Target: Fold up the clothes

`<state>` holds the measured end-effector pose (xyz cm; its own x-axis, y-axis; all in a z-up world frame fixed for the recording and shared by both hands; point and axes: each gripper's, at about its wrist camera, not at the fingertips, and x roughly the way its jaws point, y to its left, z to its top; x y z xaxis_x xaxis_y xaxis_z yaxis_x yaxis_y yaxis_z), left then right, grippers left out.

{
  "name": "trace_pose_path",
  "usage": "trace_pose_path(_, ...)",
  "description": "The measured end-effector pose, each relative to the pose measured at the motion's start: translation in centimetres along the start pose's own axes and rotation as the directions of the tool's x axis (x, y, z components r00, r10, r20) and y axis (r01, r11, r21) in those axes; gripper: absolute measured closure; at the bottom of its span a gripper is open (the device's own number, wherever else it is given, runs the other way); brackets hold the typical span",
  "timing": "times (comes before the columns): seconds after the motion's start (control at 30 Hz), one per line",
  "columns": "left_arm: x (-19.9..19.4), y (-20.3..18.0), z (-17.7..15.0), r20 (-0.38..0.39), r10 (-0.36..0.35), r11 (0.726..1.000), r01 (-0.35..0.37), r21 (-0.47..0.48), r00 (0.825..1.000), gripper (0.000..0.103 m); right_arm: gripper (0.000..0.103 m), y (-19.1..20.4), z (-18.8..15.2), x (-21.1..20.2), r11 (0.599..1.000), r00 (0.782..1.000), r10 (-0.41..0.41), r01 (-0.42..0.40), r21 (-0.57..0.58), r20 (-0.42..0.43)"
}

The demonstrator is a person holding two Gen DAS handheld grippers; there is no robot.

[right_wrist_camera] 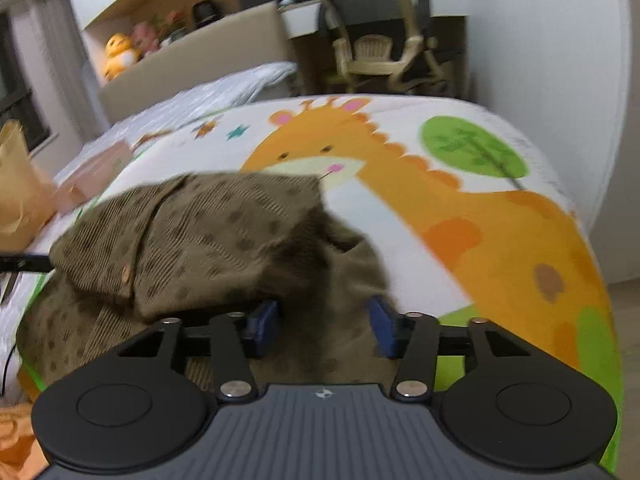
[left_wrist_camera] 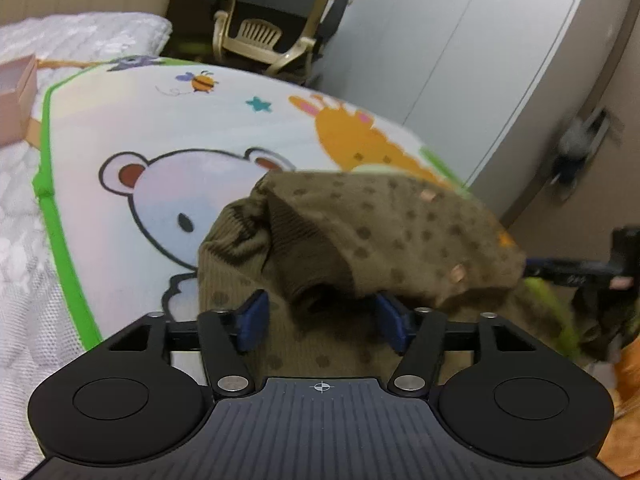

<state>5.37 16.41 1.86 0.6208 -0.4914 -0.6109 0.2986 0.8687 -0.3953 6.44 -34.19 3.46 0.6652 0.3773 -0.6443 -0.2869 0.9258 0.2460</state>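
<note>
while both grippers gape, olive garment [left_wrist_camera: 360, 236] lies on cartoon blanket [left_wrist_camera: 120, 128].

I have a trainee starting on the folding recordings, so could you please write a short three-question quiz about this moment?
1. True or false: the olive dotted garment lies on a cartoon animal blanket.
2. Which animal is printed beside the garment in the left wrist view? A) bear B) elephant C) penguin
3. Fill in: both the left gripper and the right gripper have their blue pads standing ____, with fabric between them.

Key: 1 true; 2 A, the bear; 3 apart (open).
</note>
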Motion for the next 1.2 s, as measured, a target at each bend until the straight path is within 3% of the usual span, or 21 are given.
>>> trace_pose_path(0.17, -0.7, 0.4, 1.0, 0.061, -0.072, 0.992, 0.078, -0.1, 0.995, 0.017, 0.036, -0.8, 1.0, -1.0, 1.0, 0.998, -0.001, 0.0, 0.019, 0.062)
trace_pose_path(0.27, 0.5, 0.9, 2.0, 0.071, -0.081, 0.982, 0.092, -0.168, 0.994, 0.016, 0.032, -1.0, 1.8, -0.6, 0.993, 0.994, 0.064, -0.072, 0.093, 0.087)
trace_pose_path(0.53, 7.9, 3.2, 4.1, -0.035, -0.107, 0.946, 0.091, -0.311, 0.994, 0.017, 0.03, -2.5, 4.7, 6.1, 0.929, 0.975, 0.216, -0.222, 0.297, 0.053)
trace_pose_path(0.57, 8.6, 3.4, 4.5, -0.043, -0.128, 0.942, 0.108, -0.318, 0.991, 0.017, 0.03, -2.7, 5.3, 7.0, 0.907, 0.959, 0.282, -0.279, 0.315, 0.038)
trace_pose_path(0.67, 10.2, 3.6, 5.5, -0.057, -0.187, 0.936, 0.16, -0.315, 0.981, 0.02, 0.023, -2.8, 6.6, 9.9, 0.783, 0.844, 0.536, -0.487, 0.388, -0.023)
trace_pose_path(0.77, 11.6, 3.3, 6.2, -0.086, -0.2, 0.94, 0.167, -0.299, 0.976, 0.022, 0.022, -2.6, 7.8, 11.7, 0.783, 0.83, 0.553, -0.488, 0.386, -0.071)
trace_pose_path(0.8, 11.8, 3.4, 6.2, -0.096, -0.199, 0.941, 0.163, -0.296, 0.975, 0.023, 0.022, -2.7, 8.1, 11.9, 0.786, 0.829, 0.553, -0.488, 0.38, -0.081)
trace_pose_path(0.9, 12.4, 3.6, 6.4, -0.109, -0.198, 0.945, 0.16, -0.286, 0.974, 0.03, 0.027, -1.9, 8.5, 12.2, 0.843, 0.853, 0.5, -0.441, 0.309, -0.147)
trace_pose_path(0.93, 12.7, 3.6, 6.6, -0.109, -0.199, 0.946, 0.162, -0.281, 0.974, 0.033, 0.037, -1.2, 8.4, 12.4, 0.87, 0.868, 0.466, -0.415, 0.265, -0.171)
trace_pose_path(1.0, 13.3, 3.5, 7.2, -0.104, -0.206, 0.949, 0.173, -0.265, 0.973, 0.043, 0.047, 0.3, 8.4, 12.9, 0.906, 0.889, 0.415, -0.385, 0.179, -0.191)
trace_pose_path(1.1, 14.5, 3.3, 9.5, -0.083, -0.193, 0.959, 0.169, -0.229, 0.978, 0.049, 0.059, 1.2, 10.1, 13.9, 0.929, 0.919, 0.365, -0.35, 0.118, -0.148)
trace_pose_path(1.2, 14.1, 3.1, 12.9, 0.013, -0.177, 0.968, 0.177, -0.178, 0.984, 0.057, 0.065, 1.2, 13.6, 14.4, 0.946, 0.946, 0.322, -0.32, 0.061, -0.038)
